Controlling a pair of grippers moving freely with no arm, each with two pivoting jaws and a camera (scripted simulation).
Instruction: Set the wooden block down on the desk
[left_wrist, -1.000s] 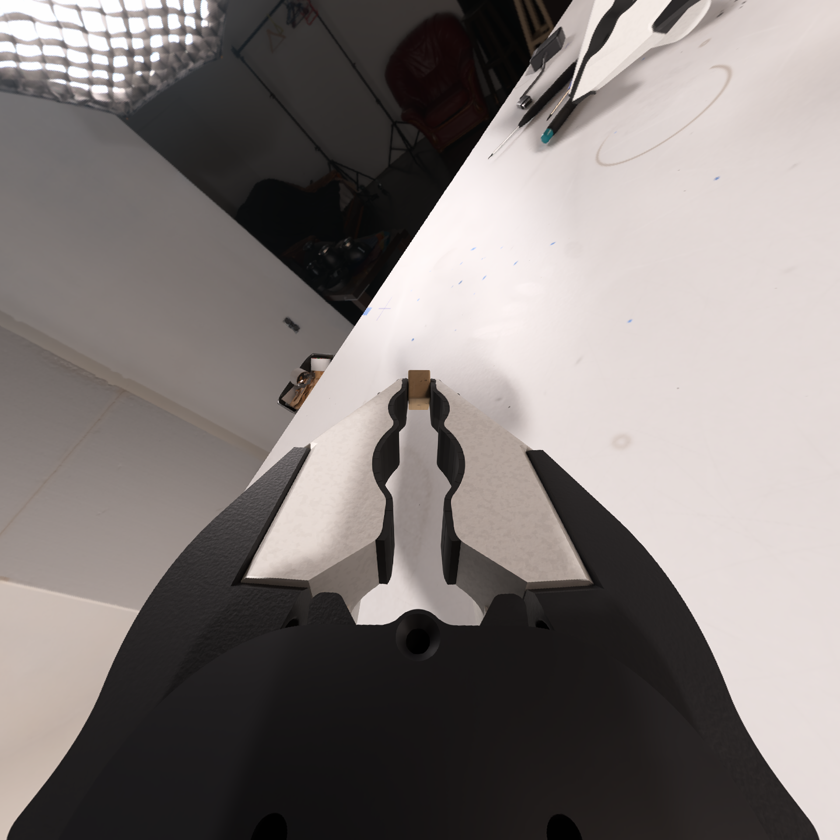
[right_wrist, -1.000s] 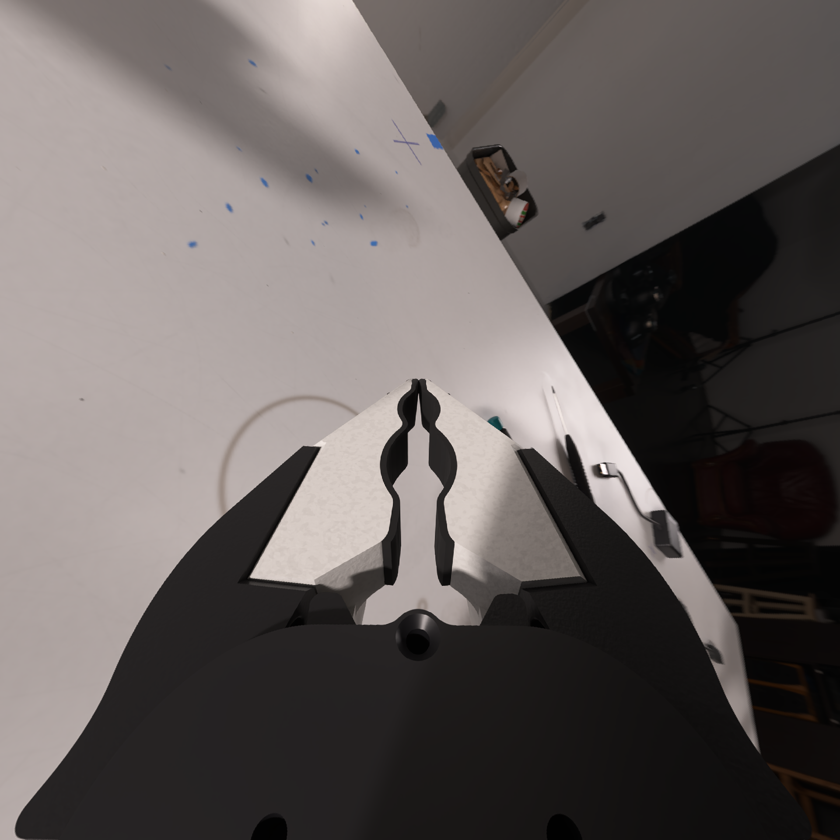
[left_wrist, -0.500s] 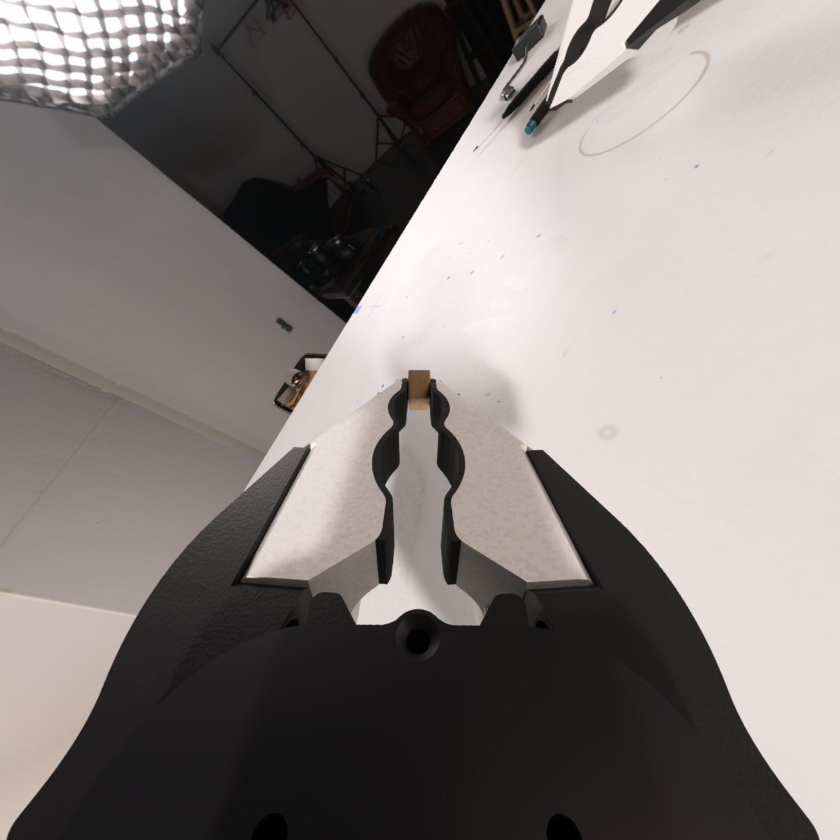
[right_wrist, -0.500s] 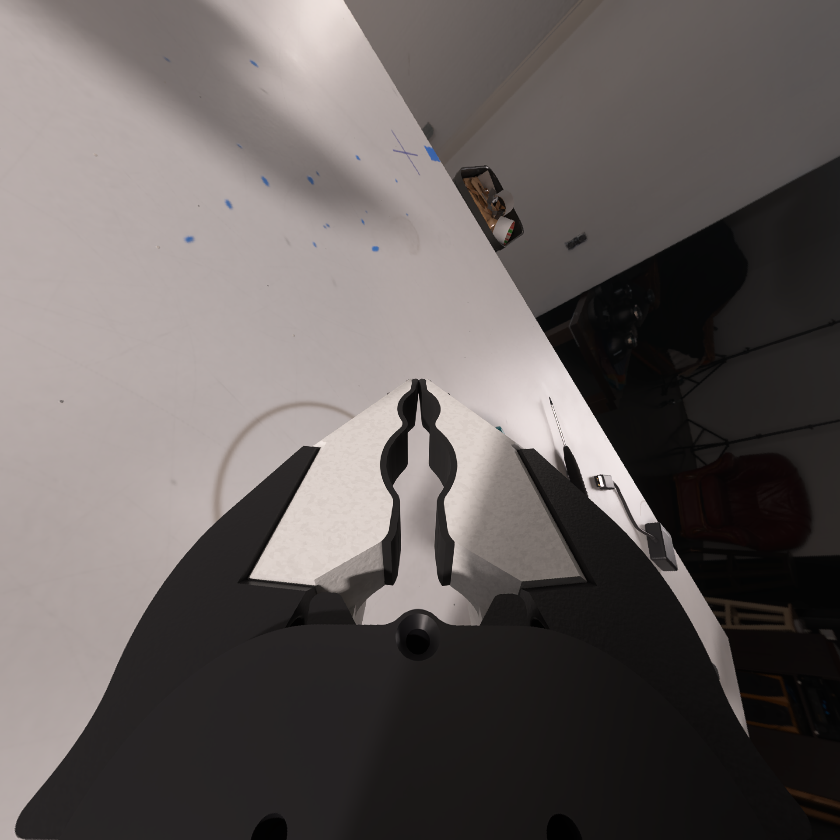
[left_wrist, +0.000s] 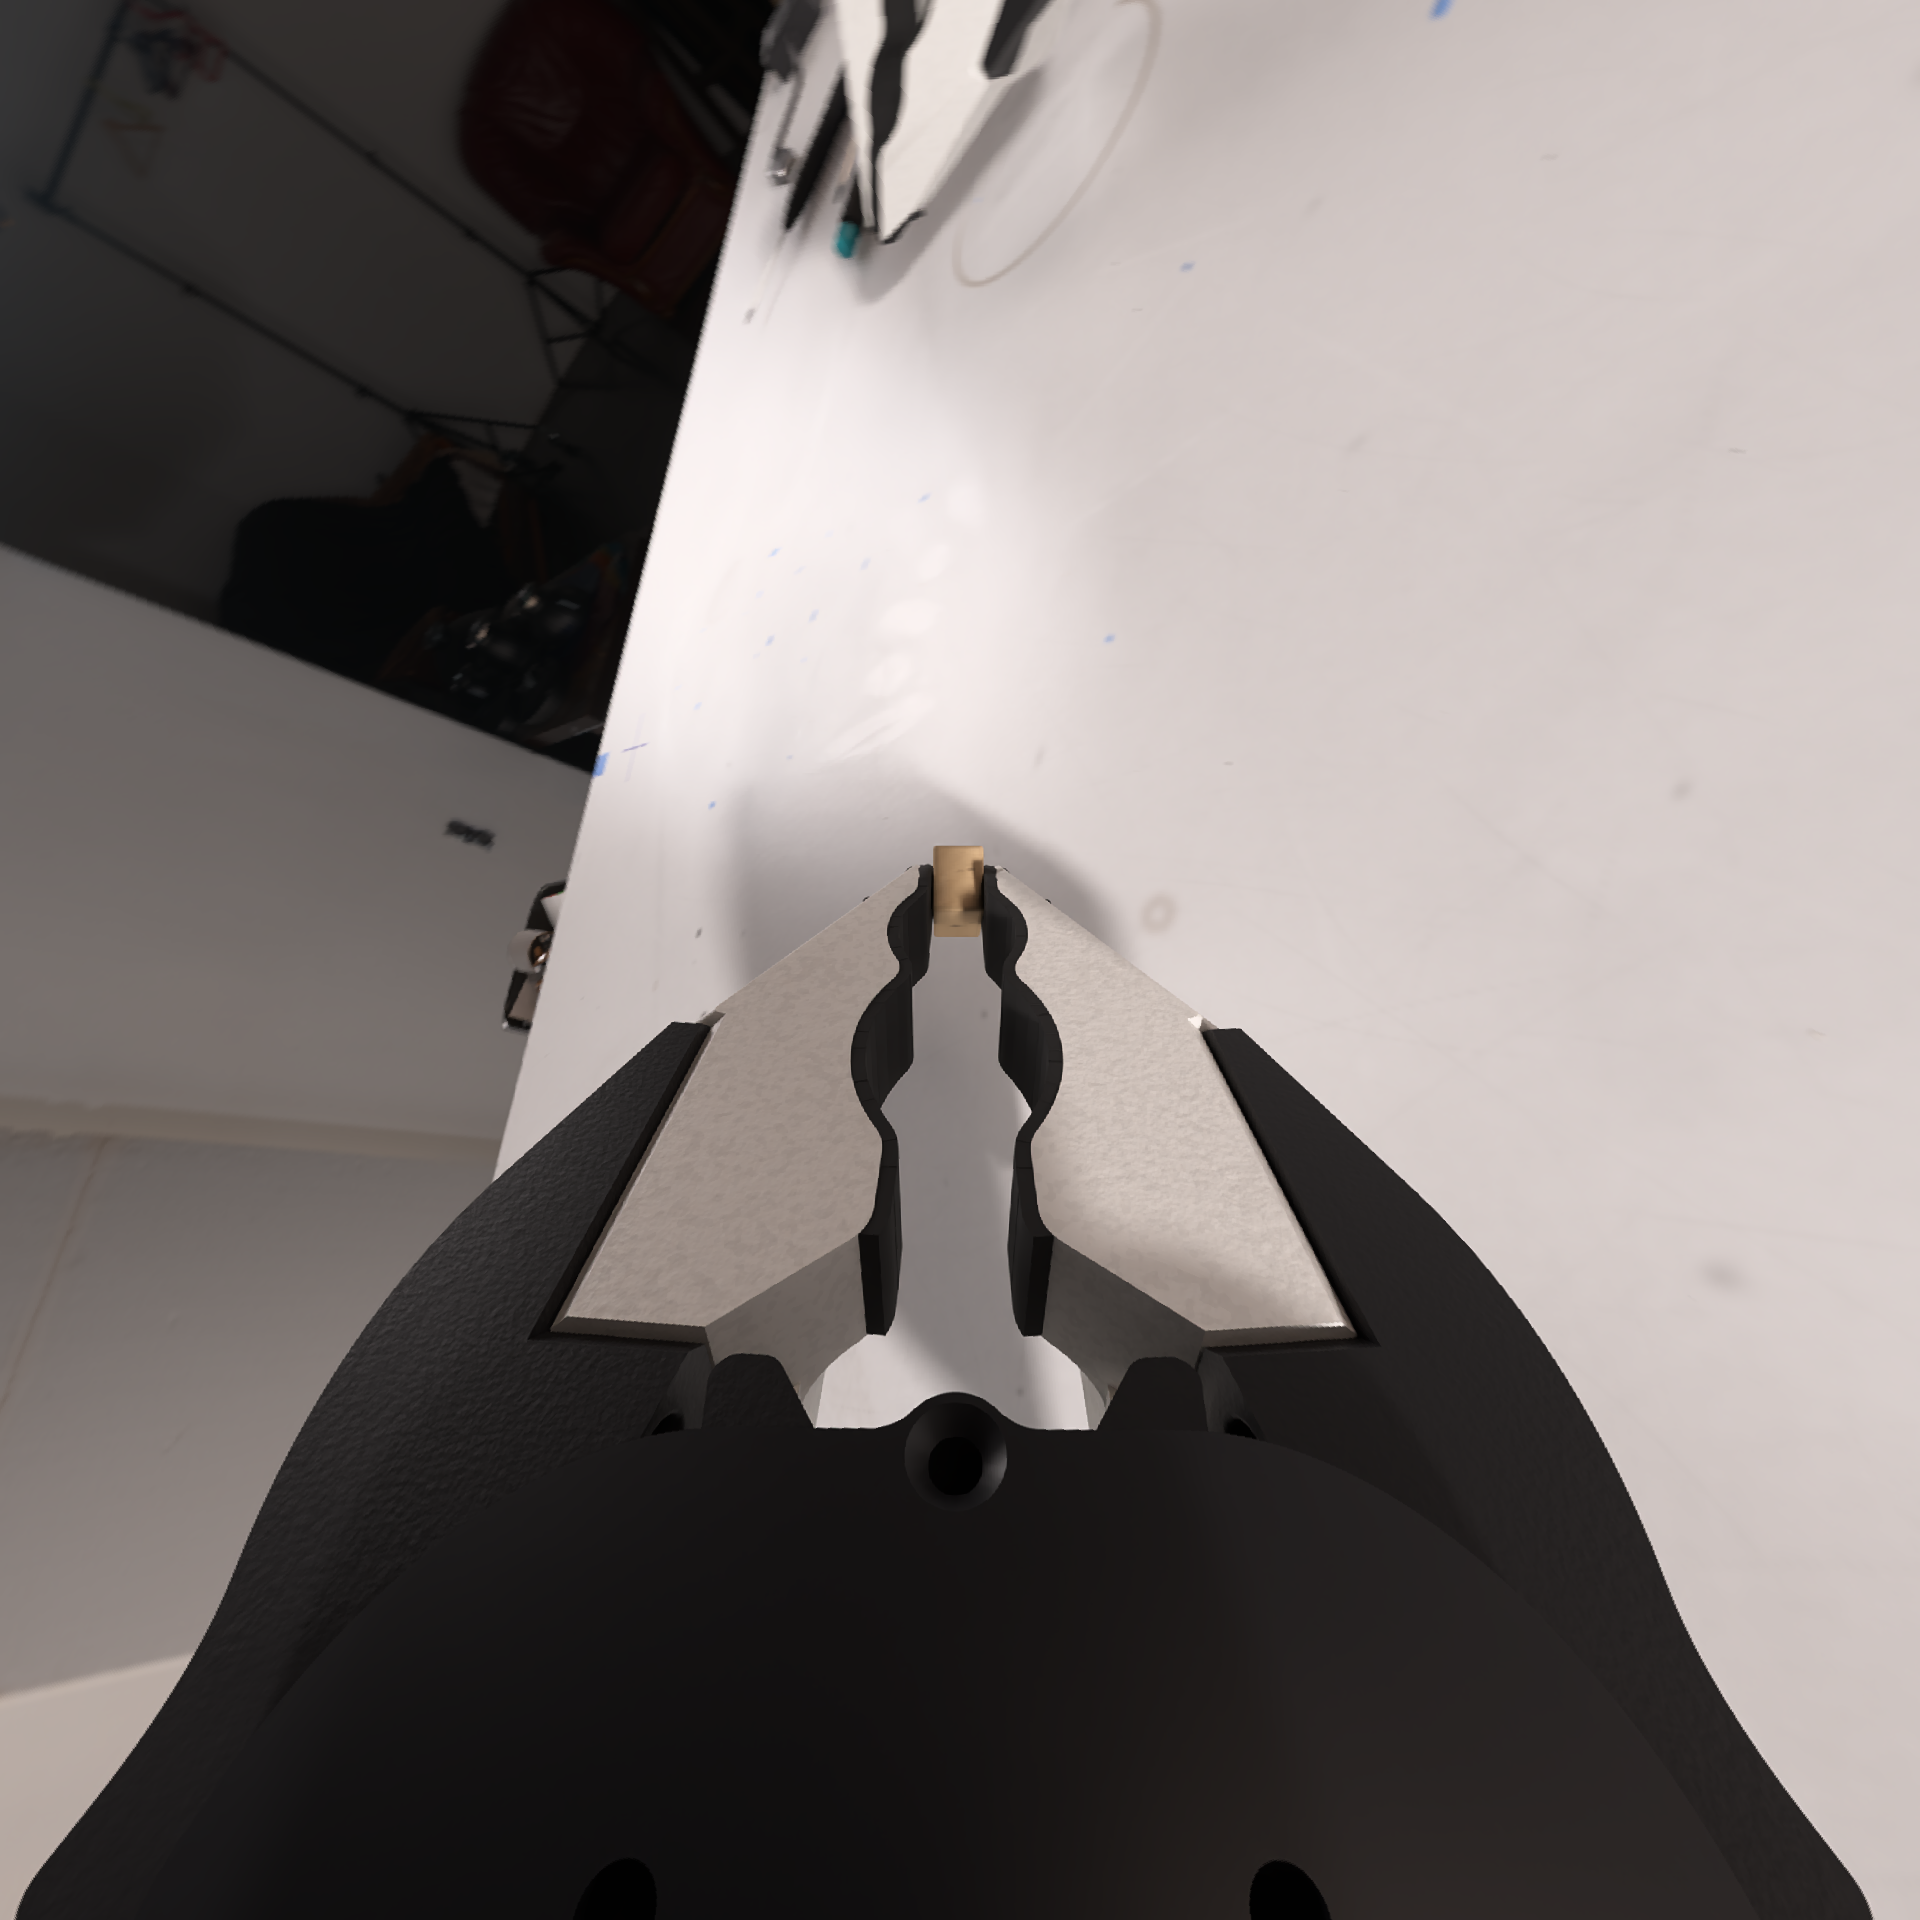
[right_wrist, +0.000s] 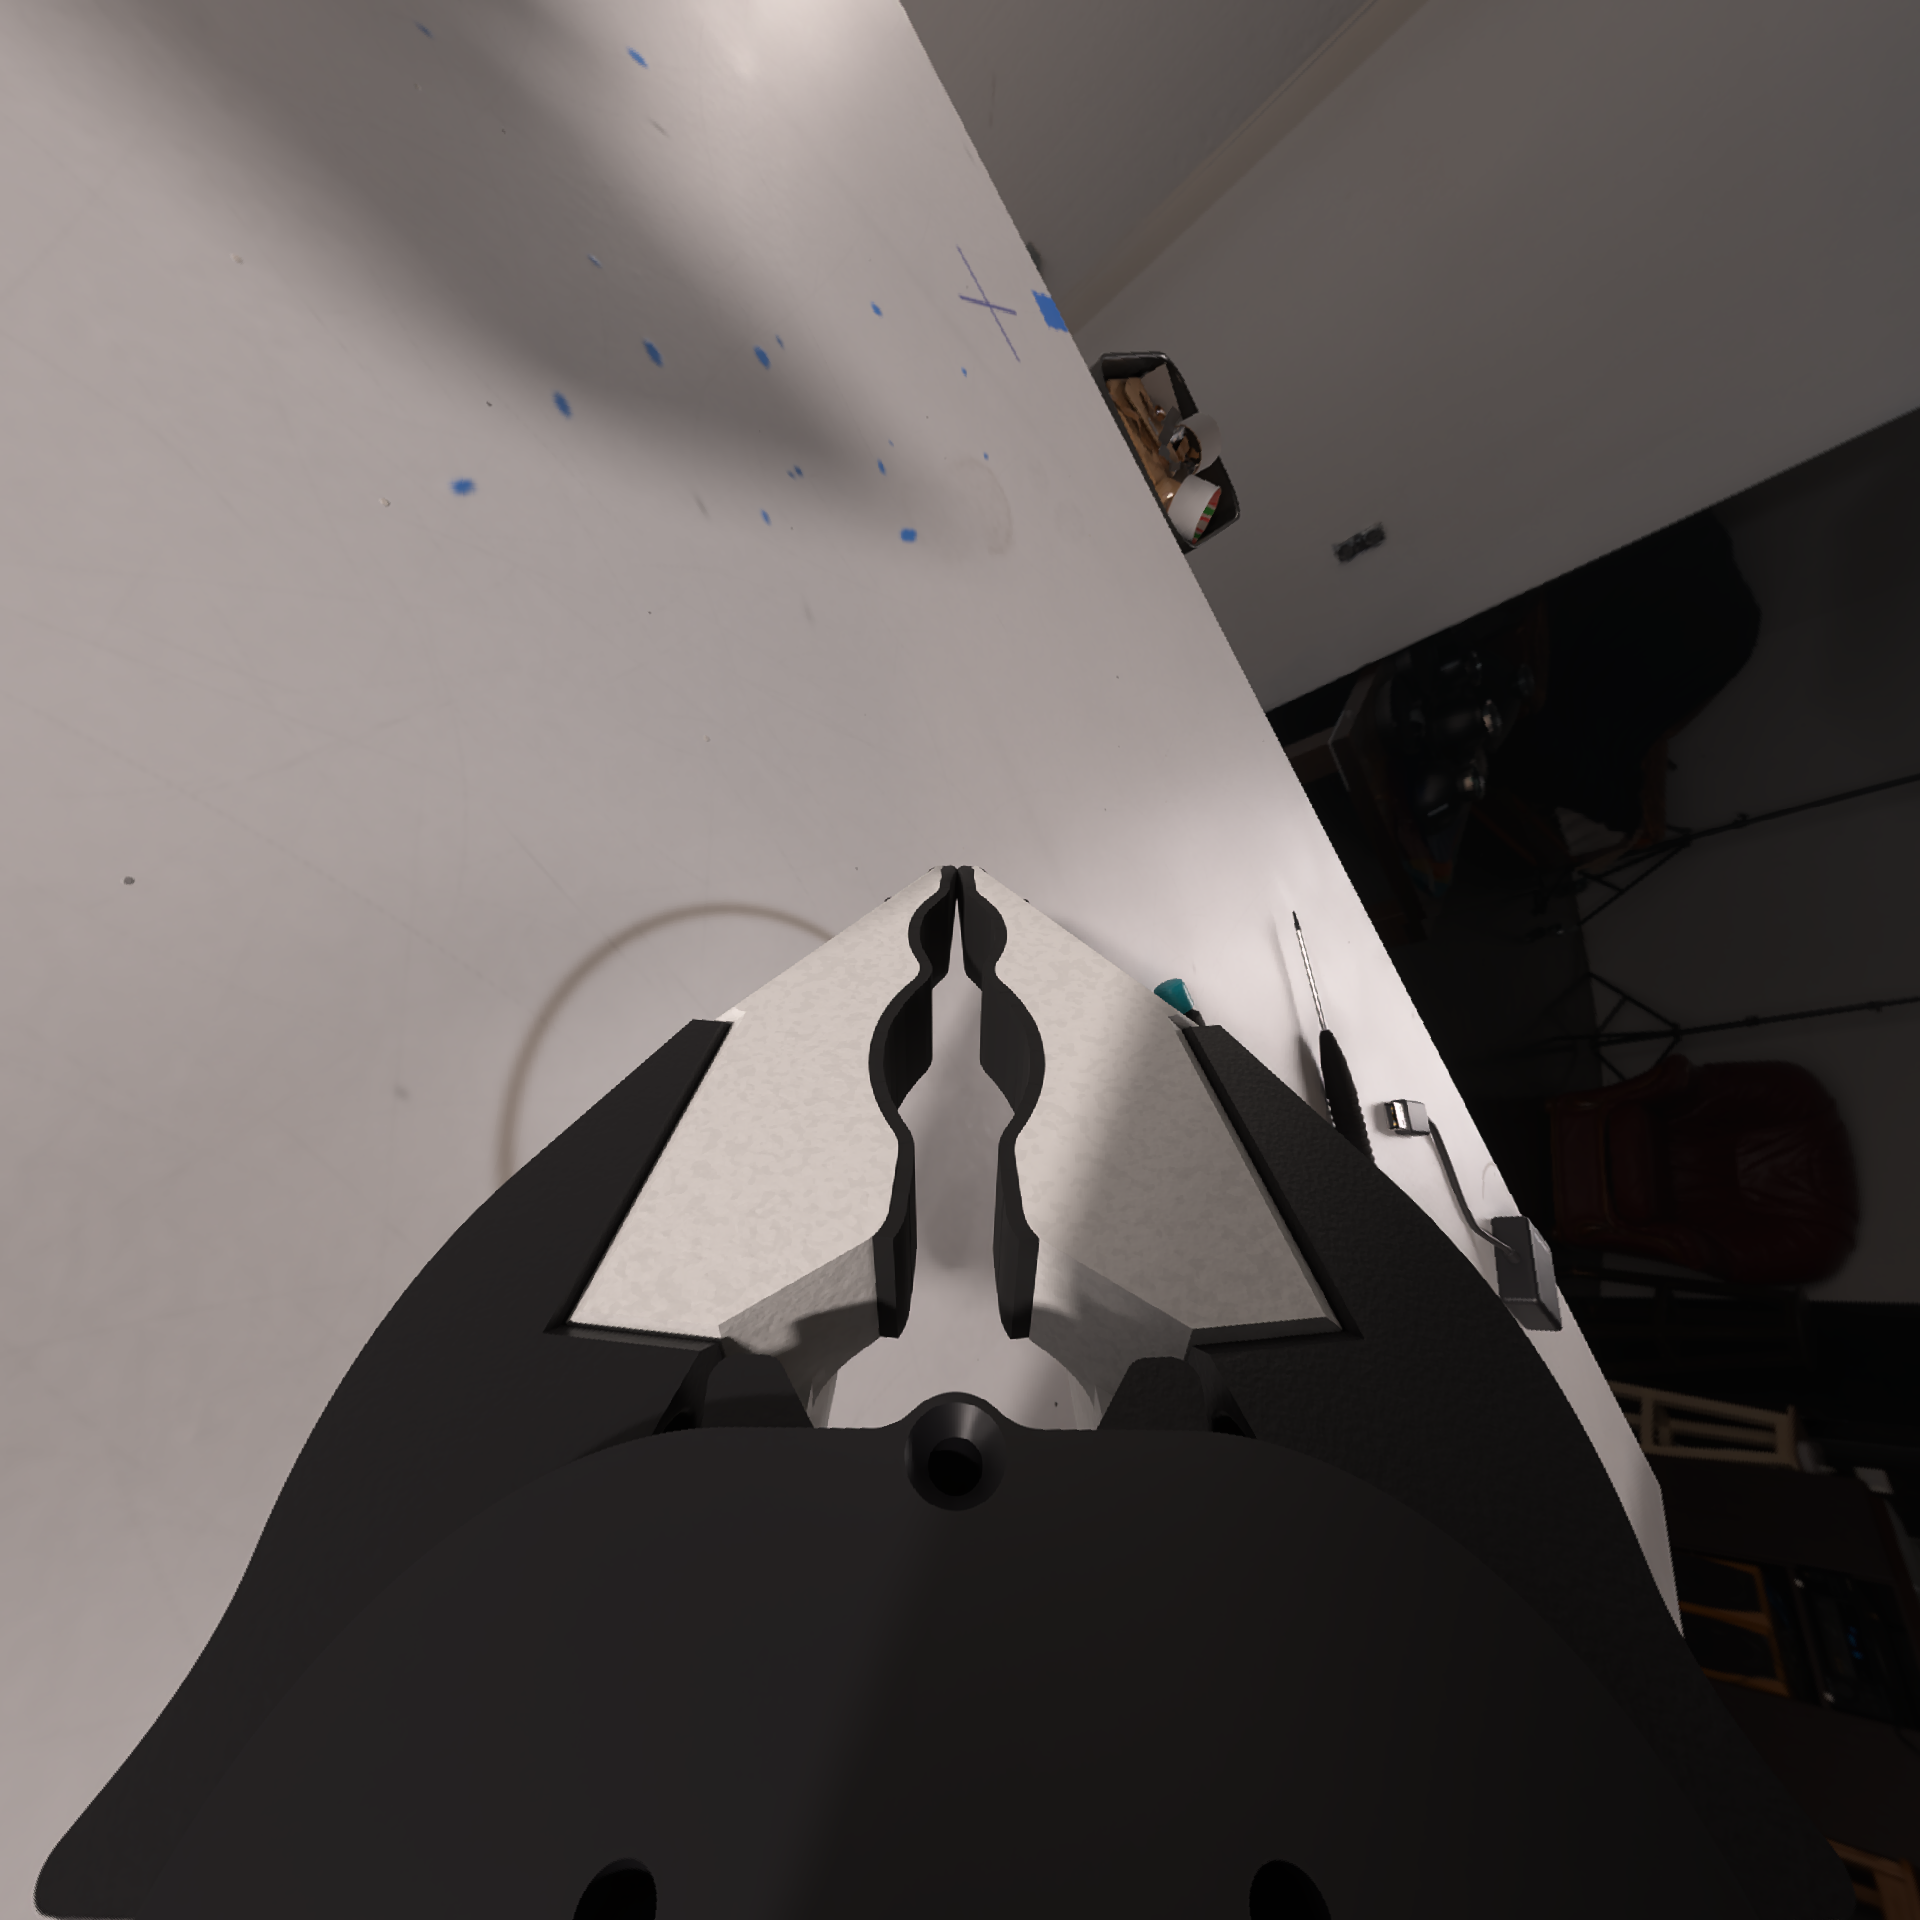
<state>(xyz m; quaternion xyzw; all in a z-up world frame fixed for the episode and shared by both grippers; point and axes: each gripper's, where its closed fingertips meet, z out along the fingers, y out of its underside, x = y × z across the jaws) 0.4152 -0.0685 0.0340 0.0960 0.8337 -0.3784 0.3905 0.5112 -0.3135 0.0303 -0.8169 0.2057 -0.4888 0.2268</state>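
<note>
Since the earlier frames, your left tool (left_wrist: 957, 881) has swung so that the table (left_wrist: 1403, 644) edge now runs nearly straight up the left wrist view, and the dark shadow under its tips has grown and drawn close beneath them. Your left tool pinches the wooden block (left_wrist: 956, 890) between its fingertips; the block is small, tan, and held at the very tips. Whether the block touches the table cannot be told from these views; judging by the shadow, it hangs low over the surface. Your right tool (right_wrist: 956, 881) is pressed together on nothing, over a faint ring mark (right_wrist: 644, 997) on the table.

Progress, as judged: the carry and most of the lowering look done. Contact, release and withdrawal remain.

Containers: one dark bin (right_wrist: 1169, 447) sits beyond the table edge, holding tape rolls and brown scraps; its full contents are too small to tell. Loose beside your right tool lie a black screwdriver (right_wrist: 1335, 1060), a teal-tipped item (right_wrist: 1176, 995) and a cabled adapter (right_wrist: 1522, 1273).
</note>
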